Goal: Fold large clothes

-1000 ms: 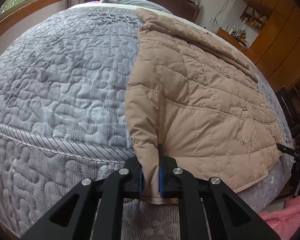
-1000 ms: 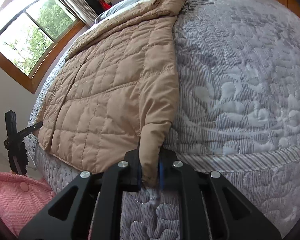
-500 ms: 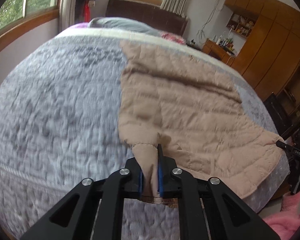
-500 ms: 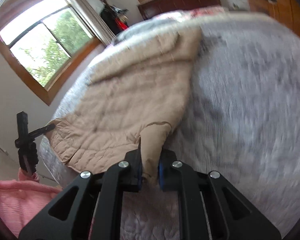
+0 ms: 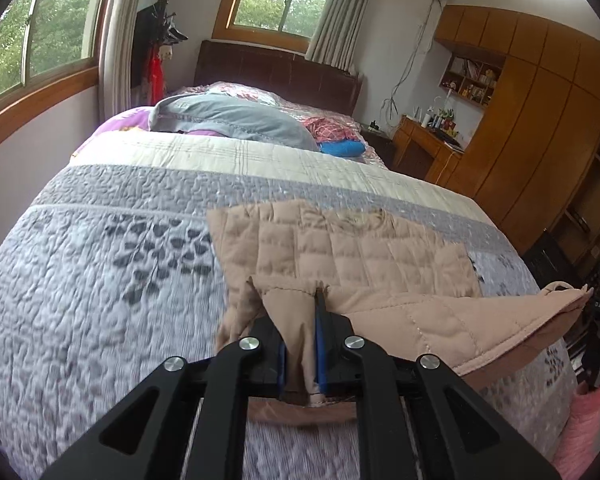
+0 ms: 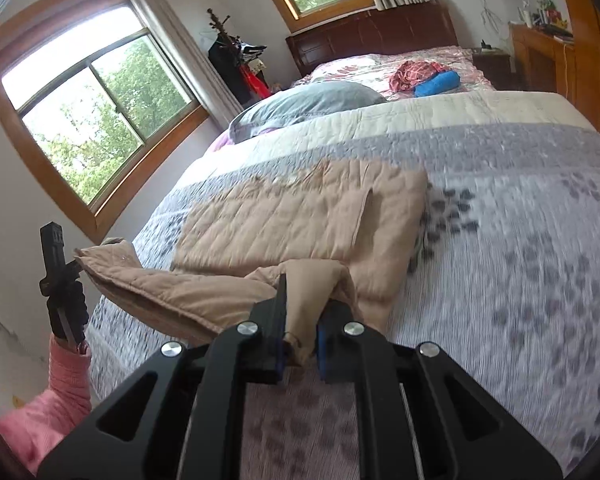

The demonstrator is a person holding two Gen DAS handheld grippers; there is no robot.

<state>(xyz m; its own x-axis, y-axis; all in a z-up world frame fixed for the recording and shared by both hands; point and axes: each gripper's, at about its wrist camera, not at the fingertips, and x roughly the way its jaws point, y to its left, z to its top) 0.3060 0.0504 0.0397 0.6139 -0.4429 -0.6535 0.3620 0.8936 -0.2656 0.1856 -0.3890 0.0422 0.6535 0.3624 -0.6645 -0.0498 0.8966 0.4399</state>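
A tan quilted jacket (image 5: 360,256) (image 6: 300,216) lies on the grey patterned bedspread (image 5: 100,280) (image 6: 520,260), its near hem lifted off the bed. My left gripper (image 5: 302,344) is shut on one bottom corner of the jacket. My right gripper (image 6: 302,332) is shut on the other bottom corner. The raised hem stretches between them and sags in the middle. In the right wrist view the left gripper (image 6: 62,280) shows at the far left, held by a hand in a pink sleeve (image 6: 66,372). The right gripper shows at the right edge of the left wrist view, its state hidden there.
A grey pillow (image 5: 228,120) (image 6: 312,108), a red cloth (image 6: 414,72) and a blue roll (image 6: 436,84) lie at the head of the bed by the dark headboard (image 5: 276,72). Wooden wardrobes (image 5: 540,128) stand on the right, windows (image 6: 92,120) on the left.
Both grippers rose and moved toward the head of the bed, carrying the jacket's bottom hem up and over its lower half. The view now takes in the pillows and headboard.
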